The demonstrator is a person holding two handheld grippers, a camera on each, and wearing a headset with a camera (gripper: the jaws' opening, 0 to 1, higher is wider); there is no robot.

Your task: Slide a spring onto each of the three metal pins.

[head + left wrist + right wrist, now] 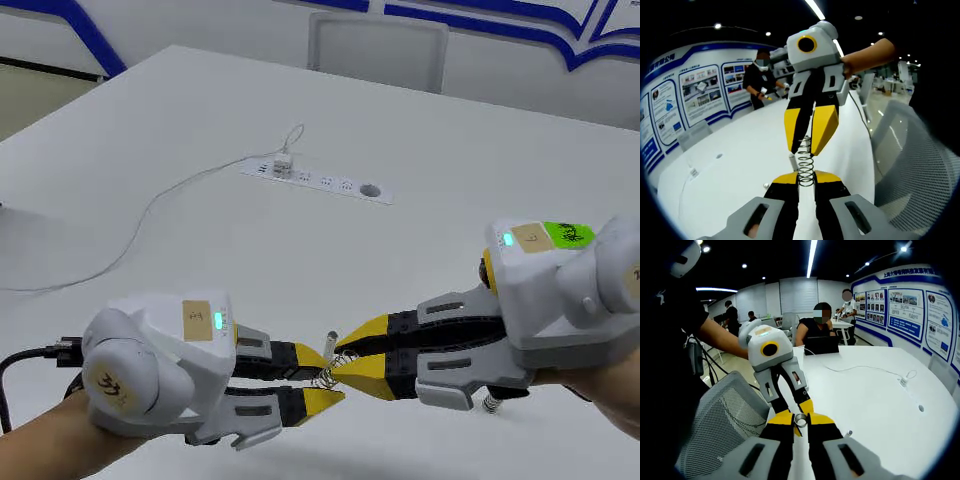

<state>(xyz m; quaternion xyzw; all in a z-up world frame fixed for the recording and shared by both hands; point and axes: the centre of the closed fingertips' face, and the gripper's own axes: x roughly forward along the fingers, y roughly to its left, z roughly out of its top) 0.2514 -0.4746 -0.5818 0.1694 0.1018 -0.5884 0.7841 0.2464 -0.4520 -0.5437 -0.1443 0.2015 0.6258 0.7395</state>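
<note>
A small coiled spring (324, 378) (805, 167) stretches between the two yellow-tipped grippers just above the white table (300, 260). My left gripper (325, 381) (805, 176) is shut on the spring's near end. My right gripper (342, 364) (800, 422) faces it tip to tip, and in the left gripper view the right gripper (806, 149) looks shut on a thin metal pin at the spring's far end. In the right gripper view the spring end (800, 419) appears as a ring between the jaws. A loose pin (331, 339) (848, 433) stands on the table just behind the tips.
Another spring (490, 402) lies on the table under the right gripper's body. A power strip (320, 182) with a plugged white cable (150, 215) sits mid-table. A mesh chair (920, 165) (725, 425) is beside the table. People are at tables in the background.
</note>
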